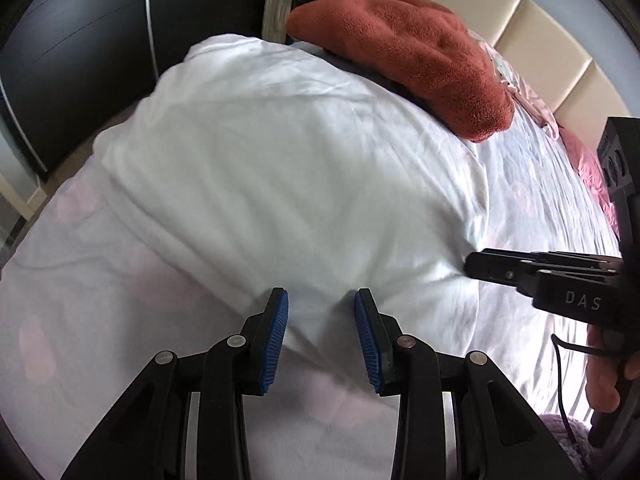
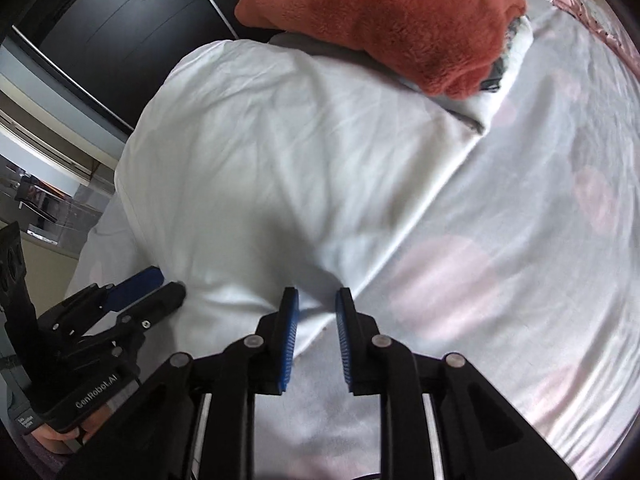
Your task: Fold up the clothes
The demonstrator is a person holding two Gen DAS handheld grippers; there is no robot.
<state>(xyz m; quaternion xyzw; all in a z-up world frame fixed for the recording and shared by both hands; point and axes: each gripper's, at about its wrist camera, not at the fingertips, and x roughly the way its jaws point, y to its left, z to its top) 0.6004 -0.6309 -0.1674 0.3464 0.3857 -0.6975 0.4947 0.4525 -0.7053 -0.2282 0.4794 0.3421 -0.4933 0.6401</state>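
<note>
The left claw (image 1: 321, 300) is released: its two blue pads (image 1: 276, 340) stand apart over the near edge of the white garment (image 1: 288, 160), and no cloth is between them. The right claw (image 2: 317, 300) is released too, with its pads astride the near corner of the same garment, where the hem meets the bed sheet (image 2: 520, 260). The fingertips seem to touch the cloth, but the view is too blurred to be sure.

In the left wrist view the right claw comes in from the right side, low over the garment's edge. In the right wrist view the left claw appears at the lower left, its fingers parted — one blue pad shows.

The white garment lies spread flat on the bed, with soft wrinkles. At its far end a rust-red fleece (image 1: 404, 52) rests in a heap, partly on the garment. Behind it stand a beige padded headboard (image 1: 532, 40) and a dark wardrobe (image 1: 80, 52).
</note>
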